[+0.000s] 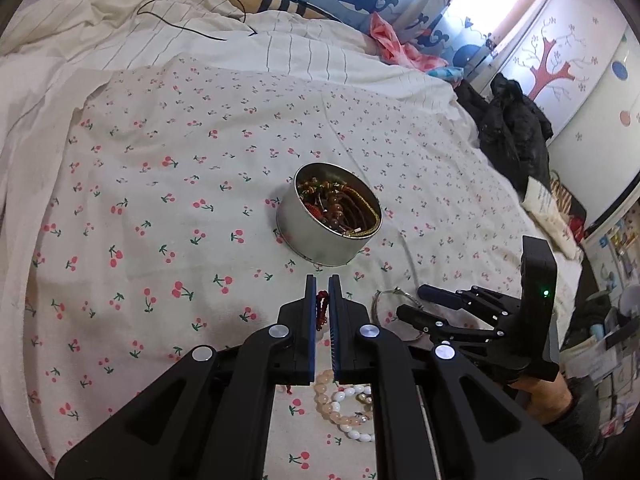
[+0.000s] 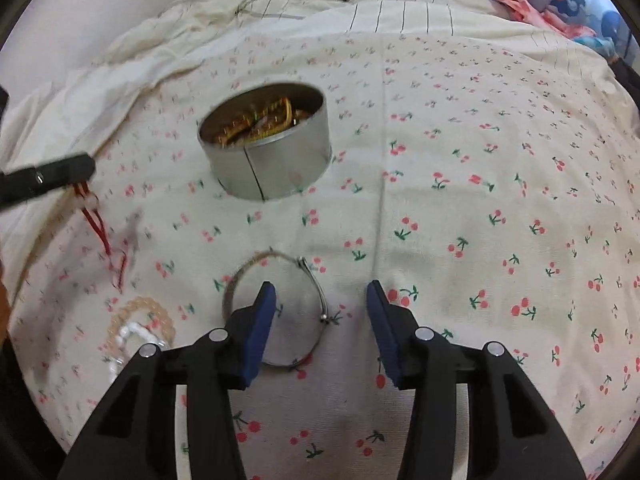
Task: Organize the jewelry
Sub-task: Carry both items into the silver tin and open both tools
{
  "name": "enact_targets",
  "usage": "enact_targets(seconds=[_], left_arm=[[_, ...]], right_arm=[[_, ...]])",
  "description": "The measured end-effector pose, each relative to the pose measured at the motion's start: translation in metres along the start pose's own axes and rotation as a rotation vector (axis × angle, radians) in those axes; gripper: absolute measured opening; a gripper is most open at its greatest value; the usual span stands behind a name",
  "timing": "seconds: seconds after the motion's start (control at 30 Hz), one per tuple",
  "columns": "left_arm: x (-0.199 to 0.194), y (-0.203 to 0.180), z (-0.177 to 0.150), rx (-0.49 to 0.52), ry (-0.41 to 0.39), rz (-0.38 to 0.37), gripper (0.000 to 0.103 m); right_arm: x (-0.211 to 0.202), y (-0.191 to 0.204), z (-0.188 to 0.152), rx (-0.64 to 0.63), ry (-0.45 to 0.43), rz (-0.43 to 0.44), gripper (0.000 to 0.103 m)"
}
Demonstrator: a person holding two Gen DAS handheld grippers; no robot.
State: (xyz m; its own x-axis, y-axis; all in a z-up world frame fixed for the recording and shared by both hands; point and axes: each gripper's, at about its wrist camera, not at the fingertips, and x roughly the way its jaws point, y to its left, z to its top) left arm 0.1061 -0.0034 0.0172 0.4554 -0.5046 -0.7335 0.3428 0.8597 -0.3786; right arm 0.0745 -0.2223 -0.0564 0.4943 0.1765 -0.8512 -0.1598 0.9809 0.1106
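Note:
A round metal tin point(image 1: 320, 240) holding several bracelets stands on the cherry-print sheet point(image 1: 160, 200). In the left wrist view my left gripper point(image 1: 322, 304) is shut on a red cord bracelet point(image 1: 321, 309), raised over the sheet in front of the tin. The cord point(image 2: 96, 224) dangles from that gripper point(image 2: 89, 168) in the right wrist view. My right gripper point(image 2: 322, 292) is open over a silver bangle point(image 2: 316, 280) lying flat, its left finger above the ring's inside and nothing pressed. Peach and white bead bracelets point(image 1: 340, 408) lie close by.
Rumpled striped bedding point(image 1: 120, 20) with a thin black cable point(image 1: 192, 24) lies behind the tin point(image 2: 272, 160). A black garment point(image 1: 512, 128) sits at the bed's right edge, pink cloth point(image 1: 392, 44) near the pillows. A person's hand point(image 1: 548, 396) holds the right gripper point(image 1: 412, 302).

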Motion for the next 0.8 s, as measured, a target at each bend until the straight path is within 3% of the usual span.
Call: enact_targets(seconds=[0.03,0.07,0.1,0.27,0.4,0.6,0.8], left_arm=[[0.0,-0.001,0.0,0.009,0.0,0.009,0.005],[0.001,-0.003,-0.001,0.017,0.0,0.015,0.005],[0.001,-0.004,-0.001,0.023,-0.001,0.018,0.005],[-0.005,-0.013,0.001,0.058,-0.027,0.029,0.005],[-0.015,-0.023,0.005,0.088,-0.068,0.014,0.005],[-0.023,-0.04,0.016,0.115,-0.124,-0.022,0.005],[-0.015,-0.058,0.039,0.137,-0.158,-0.046,0.005]], right_arm=[[0.002,0.002,-0.001,-0.017,0.007,-0.017,0.034],[0.004,0.004,0.0,-0.023,0.009,-0.02,0.016],[0.003,0.004,0.001,-0.022,0.009,-0.014,0.007],[-0.018,-0.007,0.005,0.055,-0.065,0.057,0.006],[-0.042,-0.013,0.013,0.11,-0.173,0.108,0.006],[-0.065,-0.008,0.025,0.093,-0.307,0.062,0.006],[-0.063,-0.003,0.042,0.07,-0.352,0.03,0.006]])
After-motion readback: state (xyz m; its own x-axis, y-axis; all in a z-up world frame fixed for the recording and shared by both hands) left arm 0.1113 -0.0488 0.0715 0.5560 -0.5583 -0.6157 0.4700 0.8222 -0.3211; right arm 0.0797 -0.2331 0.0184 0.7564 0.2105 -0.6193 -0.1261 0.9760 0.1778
